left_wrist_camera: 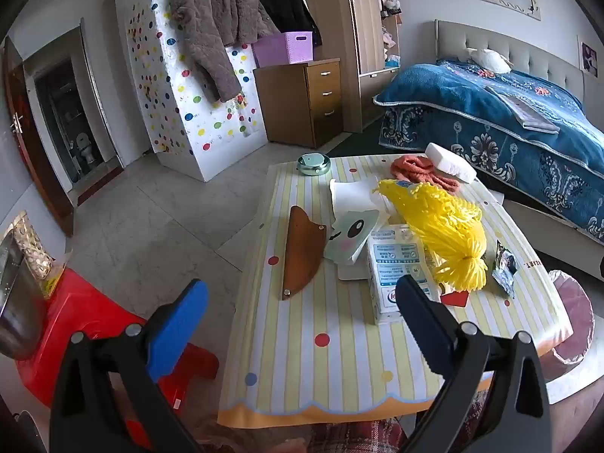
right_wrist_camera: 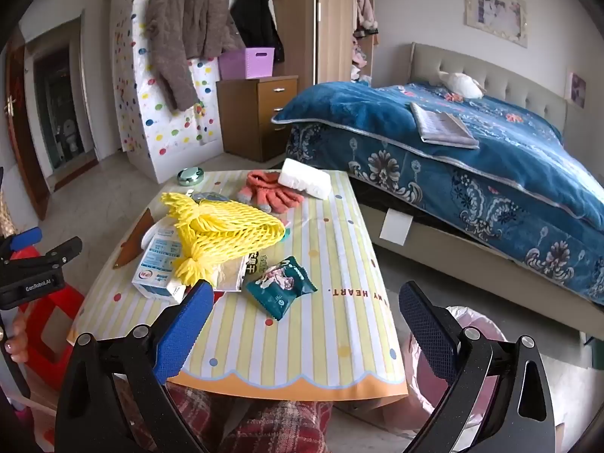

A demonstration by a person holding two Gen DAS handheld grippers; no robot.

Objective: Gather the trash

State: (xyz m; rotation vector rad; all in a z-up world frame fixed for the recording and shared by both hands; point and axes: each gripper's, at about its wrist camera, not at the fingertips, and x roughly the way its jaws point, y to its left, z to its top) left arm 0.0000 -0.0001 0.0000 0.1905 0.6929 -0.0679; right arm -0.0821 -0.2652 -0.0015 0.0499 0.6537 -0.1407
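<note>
On the striped table (right_wrist_camera: pixel 302 339) lies a pile of litter: a yellow foam net (right_wrist_camera: pixel 222 234), a blue-and-white carton (right_wrist_camera: pixel 154 268) under it, a clear wrapper (right_wrist_camera: pixel 239 273) and a green snack packet (right_wrist_camera: pixel 281 287). My right gripper (right_wrist_camera: pixel 305 294) hovers open above the table's near edge, the packet just beyond its fingers. My left gripper (left_wrist_camera: pixel 300 290) is open too, over the table's near left part. Its right finger stands in front of the carton (left_wrist_camera: pixel 396 268), beside the net (left_wrist_camera: pixel 441 230). The packet (left_wrist_camera: pixel 504 264) lies further right. Neither gripper holds anything.
A brown leather sheath (left_wrist_camera: pixel 302 249), a green cartoon pack (left_wrist_camera: pixel 351 238), orange gloves (right_wrist_camera: pixel 271 192), a white pack (right_wrist_camera: pixel 305 177) and a round green tin (right_wrist_camera: pixel 190 176) also lie on the table. A pink-lined bin (right_wrist_camera: pixel 479 324) stands at its right, a red stool (left_wrist_camera: pixel 87 324) at its left, a bed (right_wrist_camera: pixel 490 173) behind.
</note>
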